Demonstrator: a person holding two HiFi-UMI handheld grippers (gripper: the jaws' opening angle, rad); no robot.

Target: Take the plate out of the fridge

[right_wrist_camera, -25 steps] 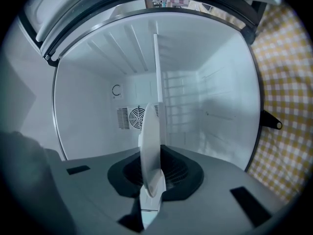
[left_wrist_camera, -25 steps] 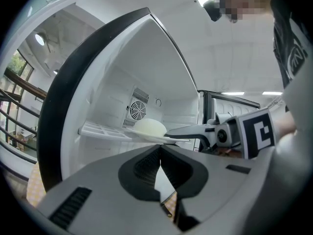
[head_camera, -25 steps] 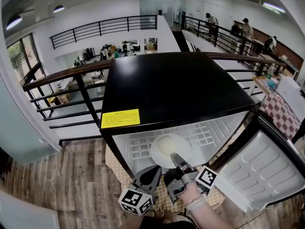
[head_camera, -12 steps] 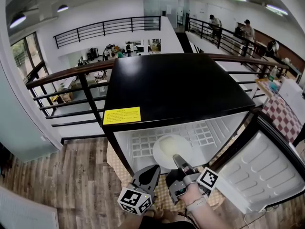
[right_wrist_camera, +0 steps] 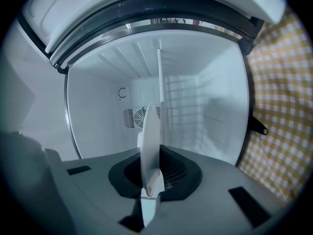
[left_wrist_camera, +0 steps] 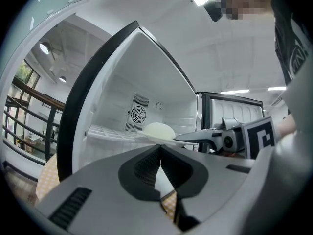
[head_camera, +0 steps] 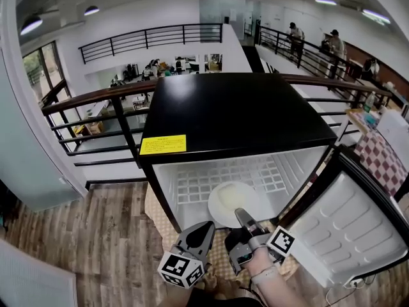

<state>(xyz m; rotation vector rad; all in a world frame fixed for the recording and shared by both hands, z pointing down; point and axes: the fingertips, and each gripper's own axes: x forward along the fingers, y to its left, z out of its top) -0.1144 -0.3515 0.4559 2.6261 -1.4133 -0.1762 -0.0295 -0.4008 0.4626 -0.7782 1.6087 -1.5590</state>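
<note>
A white plate [head_camera: 233, 203] lies at the front of the wire shelf [head_camera: 192, 187] inside the small black fridge [head_camera: 230, 117], whose door [head_camera: 348, 229] stands open to the right. My right gripper [head_camera: 241, 217] is shut on the plate's near rim. In the right gripper view the plate [right_wrist_camera: 149, 141] shows edge-on, pinched between the jaws of the right gripper [right_wrist_camera: 150, 190]. My left gripper [head_camera: 206, 229] hangs just left of it, outside the fridge, shut and empty. In the left gripper view the left gripper [left_wrist_camera: 160, 153] points at the plate [left_wrist_camera: 159, 130] and at the right gripper [left_wrist_camera: 195, 136].
The fridge stands on a yellow checked mat [head_camera: 220, 261] on a wood floor [head_camera: 96, 235]. A black railing [head_camera: 96, 101] runs behind it. A table with a red checked cloth [head_camera: 383, 158] is at the right. People [head_camera: 335, 43] stand far off at the back.
The head view has shifted a little, showing more of the fridge's inside. The right gripper stays shut on the plate's rim; the left gripper has hardly moved.
</note>
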